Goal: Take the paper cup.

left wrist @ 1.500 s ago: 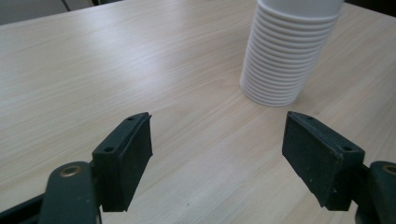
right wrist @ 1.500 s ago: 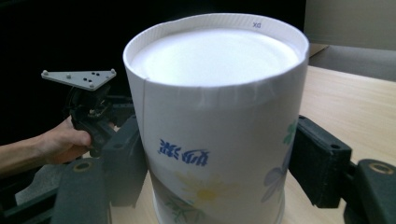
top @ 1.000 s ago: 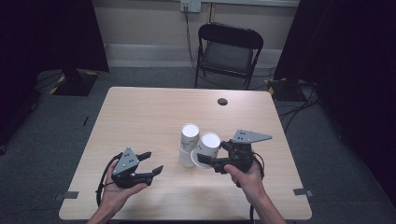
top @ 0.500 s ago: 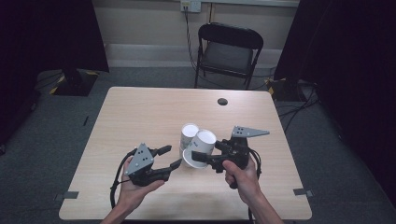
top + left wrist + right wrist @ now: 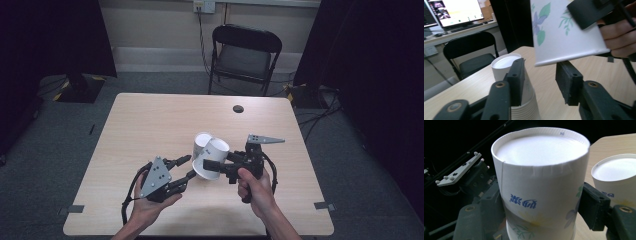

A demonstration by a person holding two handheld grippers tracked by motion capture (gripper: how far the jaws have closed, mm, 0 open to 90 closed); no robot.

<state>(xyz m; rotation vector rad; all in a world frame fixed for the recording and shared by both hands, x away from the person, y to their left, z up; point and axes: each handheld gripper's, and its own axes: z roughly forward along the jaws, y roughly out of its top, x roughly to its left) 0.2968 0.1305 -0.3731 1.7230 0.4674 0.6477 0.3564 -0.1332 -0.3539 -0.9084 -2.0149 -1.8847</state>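
Observation:
My right gripper (image 5: 212, 167) (image 5: 541, 205) is shut on a white paper cup (image 5: 216, 149) (image 5: 541, 170) with a flower print. The cup is held off the table, tilted, its rim turned toward my left gripper. A stack of upturned paper cups (image 5: 201, 141) (image 5: 504, 65) (image 5: 615, 172) stands on the table (image 5: 150, 125) just behind it. My left gripper (image 5: 190, 167) (image 5: 541, 72) sits right at the held cup's rim (image 5: 571, 56). Its jaws have just been closing. They still stand apart, and the rim hangs just over their tips with no pad pressing on it.
A black folding chair (image 5: 245, 50) stands behind the table's far edge. A small dark round thing (image 5: 238, 108) lies near the table's far right. A lit monitor (image 5: 456, 11) sits on a desk in the left gripper view. Cables trail on the floor to the right.
My left gripper has moved right and up to the held cup, and its jaws have narrowed. The right gripper has stayed put, and its cup now tips more toward the left.

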